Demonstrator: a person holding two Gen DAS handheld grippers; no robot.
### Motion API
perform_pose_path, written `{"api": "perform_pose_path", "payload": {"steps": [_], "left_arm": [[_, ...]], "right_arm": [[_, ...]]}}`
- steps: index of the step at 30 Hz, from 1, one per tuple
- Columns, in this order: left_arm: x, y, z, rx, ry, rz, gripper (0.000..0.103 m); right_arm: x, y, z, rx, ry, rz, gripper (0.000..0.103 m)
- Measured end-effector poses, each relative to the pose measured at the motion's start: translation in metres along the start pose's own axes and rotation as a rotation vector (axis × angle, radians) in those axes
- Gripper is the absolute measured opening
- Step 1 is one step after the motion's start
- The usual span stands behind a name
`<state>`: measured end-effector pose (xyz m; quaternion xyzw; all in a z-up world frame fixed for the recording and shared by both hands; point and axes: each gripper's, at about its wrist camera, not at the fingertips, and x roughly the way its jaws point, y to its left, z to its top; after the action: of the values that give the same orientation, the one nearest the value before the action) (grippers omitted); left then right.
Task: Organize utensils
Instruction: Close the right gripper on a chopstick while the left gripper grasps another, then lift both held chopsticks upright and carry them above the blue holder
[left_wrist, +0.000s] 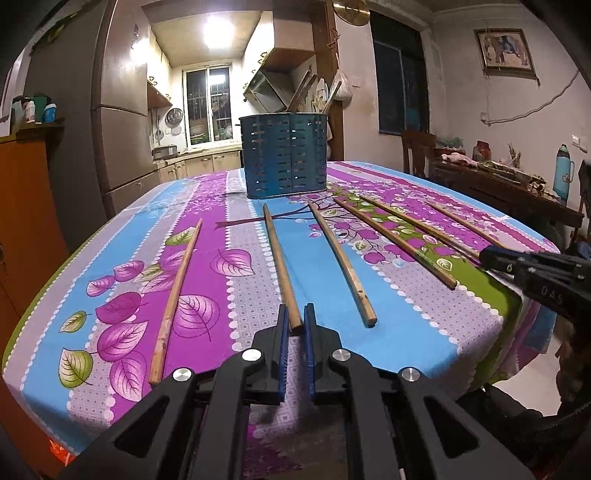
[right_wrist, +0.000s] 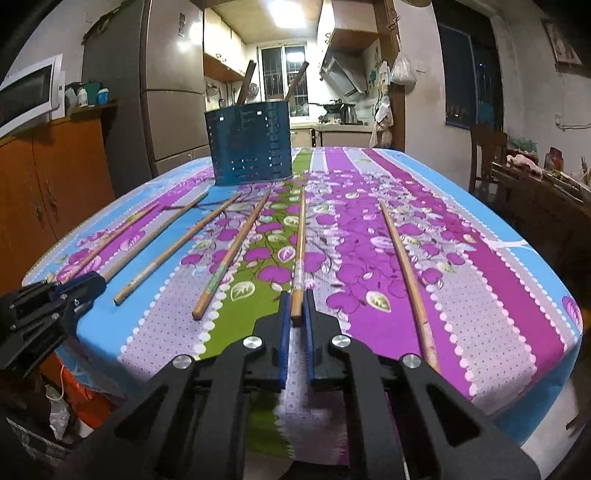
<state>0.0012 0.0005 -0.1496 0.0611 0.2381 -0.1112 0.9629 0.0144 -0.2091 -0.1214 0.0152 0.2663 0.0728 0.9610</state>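
Several wooden chopsticks lie side by side on the flowered tablecloth (left_wrist: 406, 325), pointing toward a blue perforated utensil holder (left_wrist: 283, 155) at the far side, also in the right wrist view (right_wrist: 252, 144). My left gripper (left_wrist: 295, 317) is shut on the near end of one chopstick (left_wrist: 281, 266) that rests on the cloth. My right gripper (right_wrist: 296, 304) is shut on the near end of another chopstick (right_wrist: 300, 254). The right gripper also shows in the left wrist view (left_wrist: 491, 258), and the left gripper in the right wrist view (right_wrist: 88, 286).
The holder has a few sticks standing in it. Loose chopsticks lie to either side: one far left (left_wrist: 177, 295), one far right (right_wrist: 408, 284). The table's near edge is just under both grippers. A cabinet (right_wrist: 55, 177) stands left, a cluttered side table (left_wrist: 509, 181) right.
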Motion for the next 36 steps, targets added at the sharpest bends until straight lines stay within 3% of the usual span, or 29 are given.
{"api": "perform_pose_path", "payload": {"steps": [11, 36], "left_arm": [[-0.027, 0.008, 0.018, -0.019, -0.073, 0.032, 0.008], [-0.094, 0.023, 0.106, -0.039, -0.271, 0.047, 0.008]], "right_arm": [[-0.023, -0.001, 0.024, -0.017, -0.086, -0.007, 0.005], [-0.077, 0.011, 0.088, -0.141, -0.312, 0.012, 0.005]]}}
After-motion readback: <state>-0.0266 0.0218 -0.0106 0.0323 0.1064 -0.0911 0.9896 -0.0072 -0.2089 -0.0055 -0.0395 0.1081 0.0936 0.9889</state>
